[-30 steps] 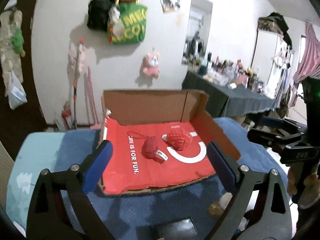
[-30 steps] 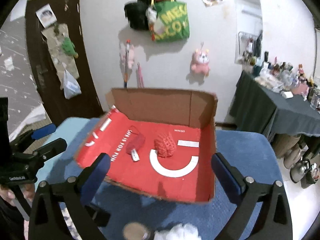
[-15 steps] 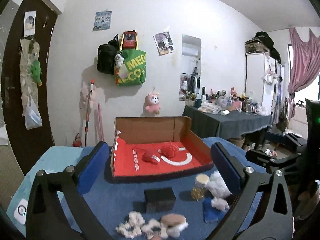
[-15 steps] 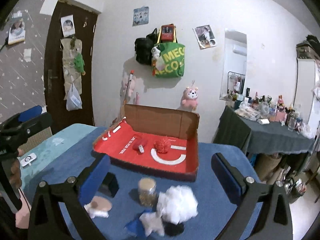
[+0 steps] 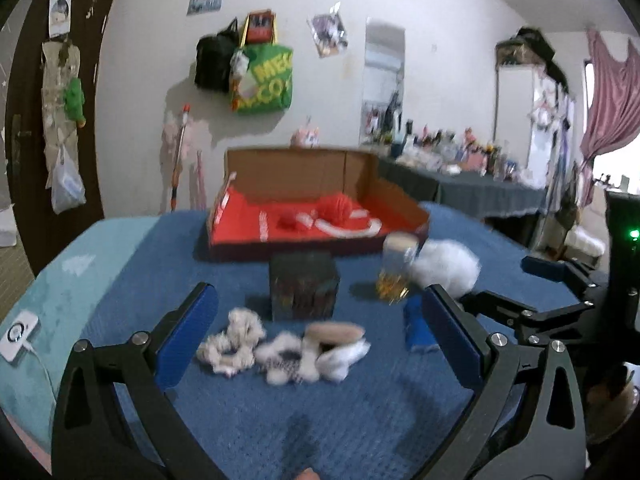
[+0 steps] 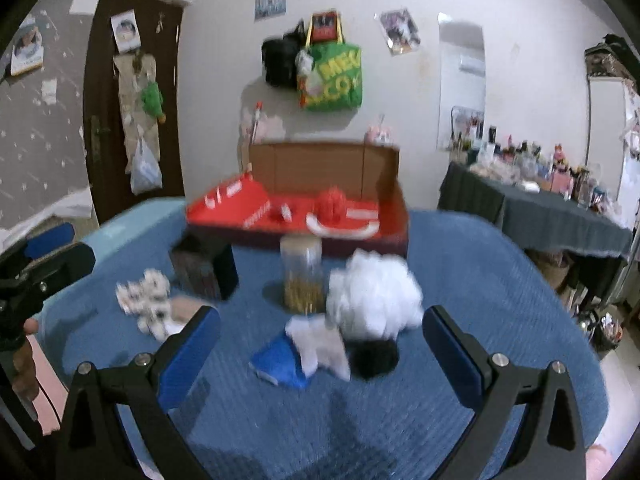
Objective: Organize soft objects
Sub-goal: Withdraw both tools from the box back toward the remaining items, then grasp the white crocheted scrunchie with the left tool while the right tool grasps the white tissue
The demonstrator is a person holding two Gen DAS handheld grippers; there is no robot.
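Note:
An open red cardboard box (image 5: 244, 236) (image 6: 224, 212) stands at the far side of the blue cloth and holds two red knitted pieces (image 5: 338, 206) (image 6: 332, 206). In front of it lie a white fluffy puff (image 5: 446, 266) (image 6: 374, 300), a white rope toy (image 5: 232, 340) (image 6: 142, 288), a spotted plush (image 5: 304, 354), a blue and white cloth (image 6: 298, 350) and a black pompom (image 6: 376, 356). My left gripper (image 5: 320, 336) is open and empty above the rope toy and plush. My right gripper (image 6: 320, 344) is open and empty above the blue and white cloth.
A dark cube box (image 5: 302, 286) (image 6: 204, 270) and a small jar with a beige lid (image 5: 398, 268) (image 6: 302, 276) stand among the soft things. A white device with a cable (image 5: 16, 334) lies on the light blue cloth at left. A cluttered dark table (image 6: 532, 204) stands at right.
Both grippers have pulled back from over the red box and dropped lower. The soft things in front of the box have come into view between the fingers.

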